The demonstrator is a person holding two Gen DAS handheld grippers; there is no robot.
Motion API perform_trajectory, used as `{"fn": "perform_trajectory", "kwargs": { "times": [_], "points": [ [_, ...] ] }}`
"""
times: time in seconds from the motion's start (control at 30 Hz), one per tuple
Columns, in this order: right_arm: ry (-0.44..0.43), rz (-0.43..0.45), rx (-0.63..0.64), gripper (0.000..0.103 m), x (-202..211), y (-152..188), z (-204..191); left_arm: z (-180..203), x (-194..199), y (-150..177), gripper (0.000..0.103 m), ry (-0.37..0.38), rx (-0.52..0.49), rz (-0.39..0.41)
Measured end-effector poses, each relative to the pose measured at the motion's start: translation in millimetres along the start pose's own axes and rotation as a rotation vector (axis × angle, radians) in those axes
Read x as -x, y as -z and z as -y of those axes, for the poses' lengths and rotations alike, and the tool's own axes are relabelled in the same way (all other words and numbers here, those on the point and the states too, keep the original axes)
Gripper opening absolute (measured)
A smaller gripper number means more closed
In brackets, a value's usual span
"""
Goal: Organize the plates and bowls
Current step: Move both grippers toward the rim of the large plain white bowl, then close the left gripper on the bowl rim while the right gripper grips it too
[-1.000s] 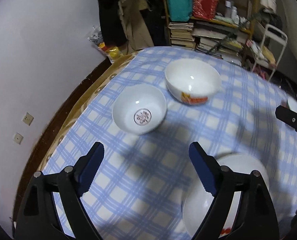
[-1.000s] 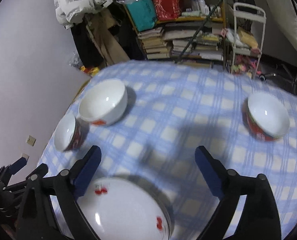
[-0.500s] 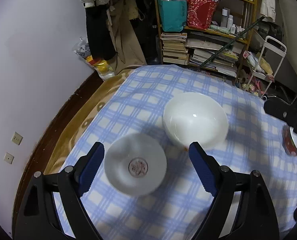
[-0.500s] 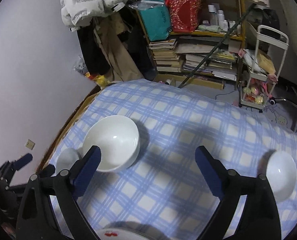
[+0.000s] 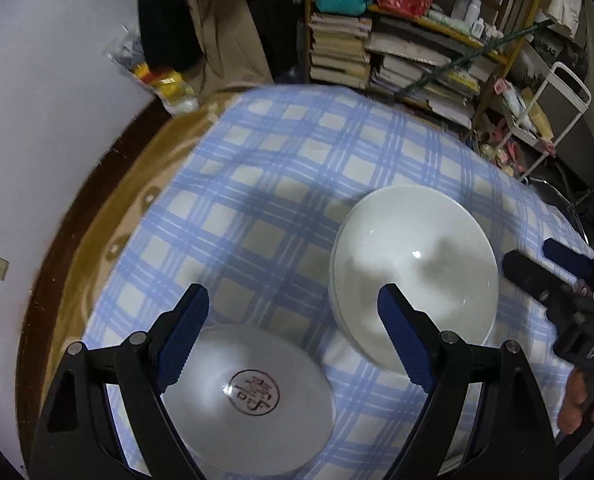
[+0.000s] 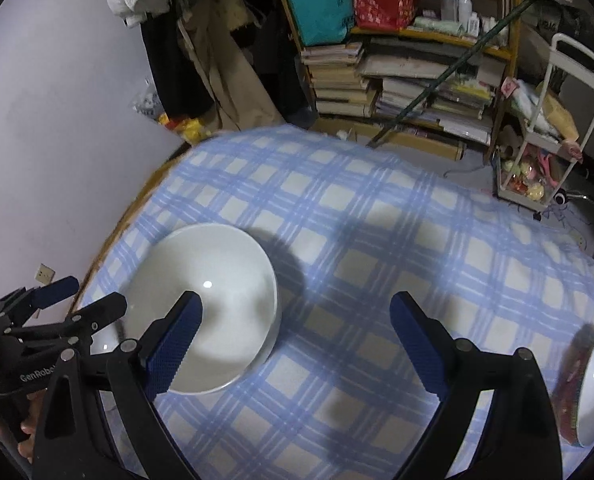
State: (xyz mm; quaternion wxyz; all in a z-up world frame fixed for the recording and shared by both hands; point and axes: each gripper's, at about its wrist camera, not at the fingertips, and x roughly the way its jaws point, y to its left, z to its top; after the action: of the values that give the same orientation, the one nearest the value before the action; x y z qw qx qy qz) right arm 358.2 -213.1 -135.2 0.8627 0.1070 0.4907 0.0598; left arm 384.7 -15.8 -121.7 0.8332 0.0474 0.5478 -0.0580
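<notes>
Bowls waiting on the checked table

Your left gripper (image 5: 293, 340) and right gripper (image 6: 297, 344) hang empty, fingers spread. The small bowl (image 5: 249, 404) beside the large bowl (image 5: 413, 280) looks glazed, slippery and breakable: pinch its rim.

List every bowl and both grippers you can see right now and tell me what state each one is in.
Large plain white ceramic bowl: upright, empty, on the blue checked tablecloth.
Smaller white bowl with a round red emblem inside: upright, empty, below the left gripper.
White bowl with a red patterned outside: upright, empty, apart from the others.
Left gripper: open, holding nothing.
Right gripper: open, holding nothing.
</notes>
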Motion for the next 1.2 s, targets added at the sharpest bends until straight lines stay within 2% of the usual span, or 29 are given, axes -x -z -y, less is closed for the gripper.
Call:
{"fn": "perform_trajectory", "kwargs": {
  "times": [0.07,0.1,0.13,0.17,0.2,0.27,0.33,0.4,0.47,0.5,0.63,0.8,0.9,1.03,1.2],
  "points": [
    [0.006,-0.023,0.001,0.099,-8,1,-1,0,-8,-2,0.075,0.02,0.003,-0.022],
    [0.011,-0.039,0.002,0.099,-15,2,-1,1,-11,-4,0.067,0.029,0.004,-0.033],
    [0.015,-0.047,0.001,0.099,-18,2,0,1,-14,-5,0.054,0.047,0.007,-0.045],
    [0.02,-0.057,-0.004,0.099,-21,3,0,2,-17,-5,0.048,0.074,0.007,-0.055],
    [0.018,-0.067,-0.011,0.098,-25,3,1,3,-19,-5,0.038,0.089,0.004,-0.065],
    [0.001,-0.085,-0.016,0.082,-29,4,2,9,-24,-7,0.029,0.105,-0.031,-0.082],
    [-0.006,-0.133,-0.014,0.068,-37,4,0,17,-27,-6,0.013,0.105,-0.06,-0.088],
    [-0.026,-0.178,-0.005,0.052,-45,6,-4,20,-28,-7,0.012,0.082,-0.06,-0.084],
    [-0.047,-0.221,0.016,0.025,-52,10,-9,22,-27,-8,0.012,0.098,-0.056,-0.088],
    [-0.06,-0.233,0.02,0.021,-53,13,-10,22,-26,-8,0.011,0.097,-0.055,-0.09],
    [-0.044,-0.22,0.027,0.018,-46,18,-12,25,-21,-6,0.011,0.08,-0.071,-0.092],
    [-0.048,-0.192,-0.009,0.015,-25,24,-4,29,-14,4,0.011,0.104,-0.051,-0.105],
    [-0.043,-0.167,-0.02,0.014,-11,27,-1,37,-7,14,0.011,0.096,-0.049,-0.094],
    [-0.004,-0.142,0.006,0.014,9,30,2,48,8,24,0.011,0.137,-0.033,-0.087],
    [0.015,-0.128,-0.015,0.014,36,41,17,72,31,37,0.011,0.13,-0.055,-0.047]
  ]
}}
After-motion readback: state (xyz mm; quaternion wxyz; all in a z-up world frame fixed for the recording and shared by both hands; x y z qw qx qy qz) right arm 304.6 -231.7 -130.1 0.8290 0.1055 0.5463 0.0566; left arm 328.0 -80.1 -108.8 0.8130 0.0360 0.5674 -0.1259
